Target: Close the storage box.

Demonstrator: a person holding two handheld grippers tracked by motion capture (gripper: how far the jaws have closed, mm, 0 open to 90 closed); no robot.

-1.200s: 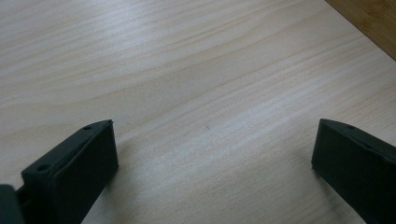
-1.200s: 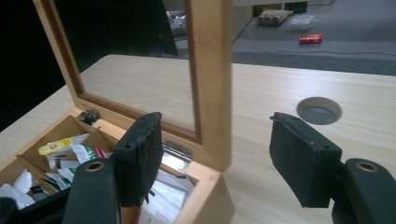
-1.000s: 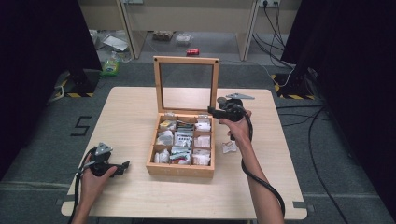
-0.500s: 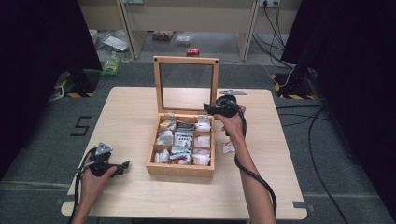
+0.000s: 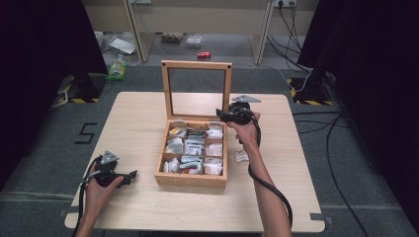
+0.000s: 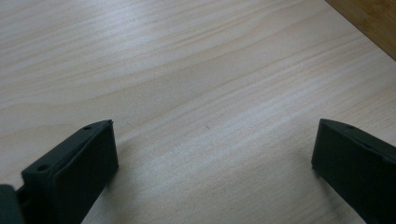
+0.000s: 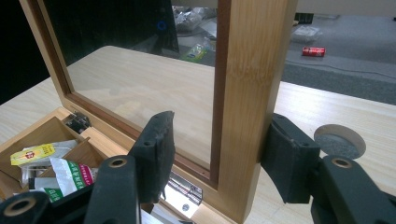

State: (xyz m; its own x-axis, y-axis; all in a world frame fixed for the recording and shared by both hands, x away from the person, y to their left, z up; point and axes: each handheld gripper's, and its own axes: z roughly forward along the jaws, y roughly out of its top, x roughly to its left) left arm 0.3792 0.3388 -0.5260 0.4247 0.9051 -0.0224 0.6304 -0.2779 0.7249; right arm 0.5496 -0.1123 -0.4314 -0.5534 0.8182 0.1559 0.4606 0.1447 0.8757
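High view: wooden box (image 5: 191, 153) mid-table (image 5: 133, 118), lid (image 5: 226, 89) upright; right tool (image 5: 221, 115) at its right post.
Left gripper view: left tool (image 6: 210, 154) wide open, empty.
Right gripper view: right tool (image 7: 217, 154) has just been closing astride the lid (image 7: 247, 93) post; far pad touches, near pad apart.

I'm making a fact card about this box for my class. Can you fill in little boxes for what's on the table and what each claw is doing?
box: wooden box with compartments, open, on the table
lid: glass-paned lid standing upright
inside: small packets
right claw: astride the lid's right frame post, jaws just closing; one pad touches the post, the other is still apart from it
left claw: open over bare table, left of the box
loose item: one packet on the table beside the box
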